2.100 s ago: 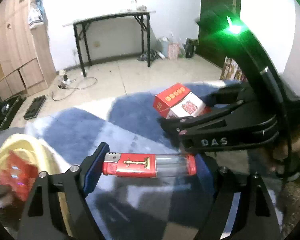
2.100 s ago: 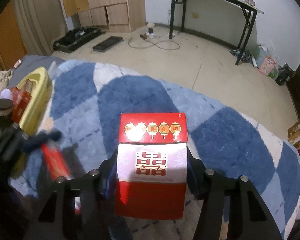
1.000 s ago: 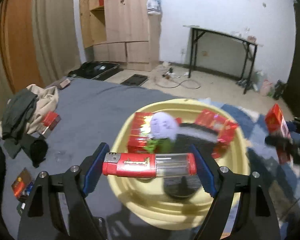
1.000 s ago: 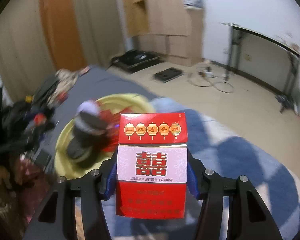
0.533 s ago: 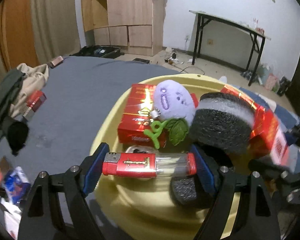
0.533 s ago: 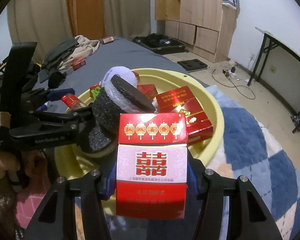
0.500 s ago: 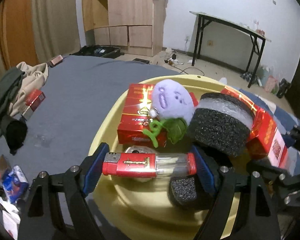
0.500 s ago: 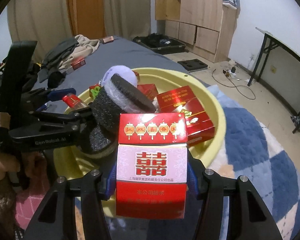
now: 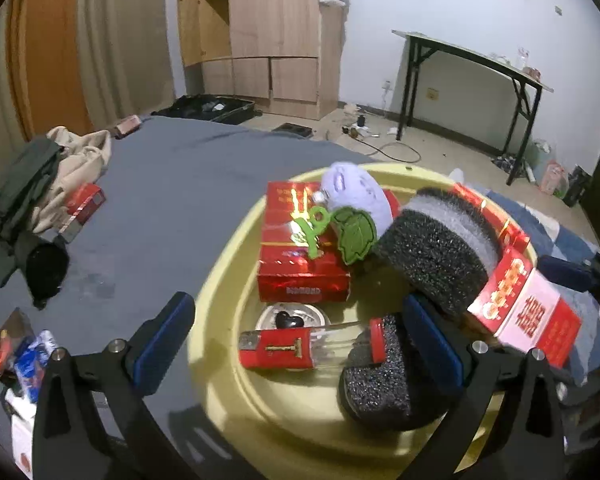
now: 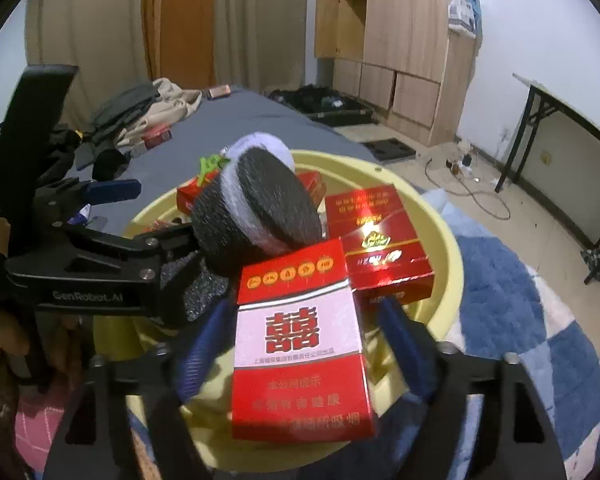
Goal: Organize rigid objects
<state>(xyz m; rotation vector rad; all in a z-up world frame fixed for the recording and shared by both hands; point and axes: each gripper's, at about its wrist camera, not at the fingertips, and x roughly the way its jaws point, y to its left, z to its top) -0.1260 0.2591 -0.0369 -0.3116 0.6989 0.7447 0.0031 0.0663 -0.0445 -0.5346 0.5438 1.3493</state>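
in the left wrist view the left gripper (image 9: 300, 334) stands with its jaws spread wide, both blue pads well clear of the red lighter (image 9: 296, 347), which lies released low in the yellow basin (image 9: 220, 280), just left of lower centre. the lighter's right end touches a small black foam block (image 9: 384, 380); its top edge overlaps a small round tin (image 9: 292, 320). above that sits a flat red box (image 9: 300, 256) with a purple plush toy (image 9: 358, 196) leaning on it, and right of centre a big black foam roll (image 9: 436, 256) fills the basin's middle. bare yellow floor shows only along the basin's lower left curve. outside the rim, the left half of the frame is grey bedding (image 9: 172, 184) with a heap of clothes (image 9: 32, 184) at the far left edge.

in the right wrist view the right gripper (image 10: 300, 344) has its jaws parted, a gap showing between each blue pad and the red-and-white cigarette pack (image 10: 300, 344), which tilts at lower centre over the basin's near rim; whether it rests on anything cannot be told. just upper right of it lies another red carton (image 10: 376, 240), and the foam roll crowds its upper left corner. a blue checked rug (image 10: 520, 320) fills the lower right beyond the rim.
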